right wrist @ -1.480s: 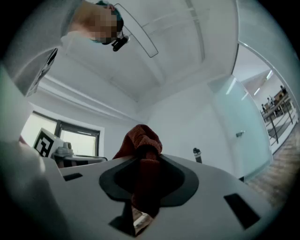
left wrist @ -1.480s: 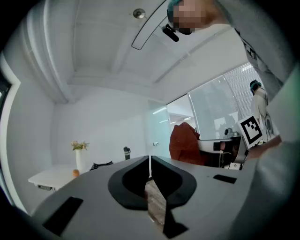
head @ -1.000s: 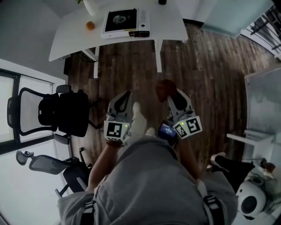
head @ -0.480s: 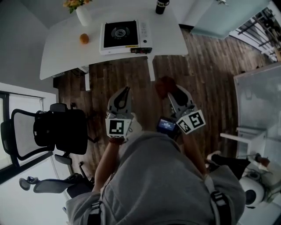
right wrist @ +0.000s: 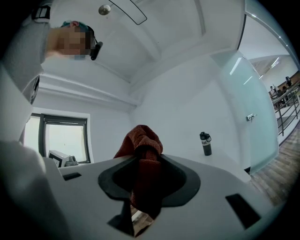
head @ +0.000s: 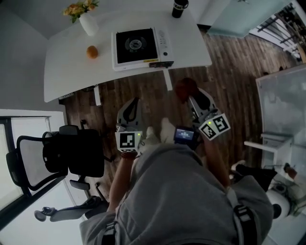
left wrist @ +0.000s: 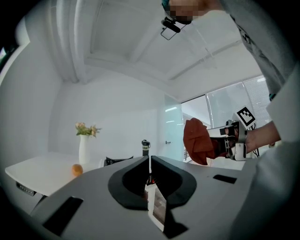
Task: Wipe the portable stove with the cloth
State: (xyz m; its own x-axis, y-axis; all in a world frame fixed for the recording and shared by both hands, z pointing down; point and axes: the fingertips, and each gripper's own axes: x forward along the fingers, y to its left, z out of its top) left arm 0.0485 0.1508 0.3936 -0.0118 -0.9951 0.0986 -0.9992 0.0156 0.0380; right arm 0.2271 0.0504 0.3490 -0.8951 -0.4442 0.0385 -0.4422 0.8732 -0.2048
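Stage: approach, by my reading. The person stands on the wooden floor (head: 229,72), well apart from the tabletop (head: 67,67); no wiping has begun.
Stove: the portable stove (head: 141,46) sits near the tabletop's front edge, control panel at its right side. An easy reach from the front, I judge.
Cloth: the rust-red cloth (head: 185,88) is not on the stove; it is carried out over the floor.
Right gripper: the right gripper (right wrist: 140,164) is clamped on the cloth, with a wad bunched beyond the jaw tips. Likely so soft fabric meets the stove first.
Left gripper: the left gripper (left wrist: 149,161) has its jaws pressed together with nothing between them. It is spare, perhaps to steady the stove.
Surroundings: the orange (head: 92,51), flower vase (head: 88,23) and bottle (head: 180,7) stand apart from the stove, leaving wiping room.
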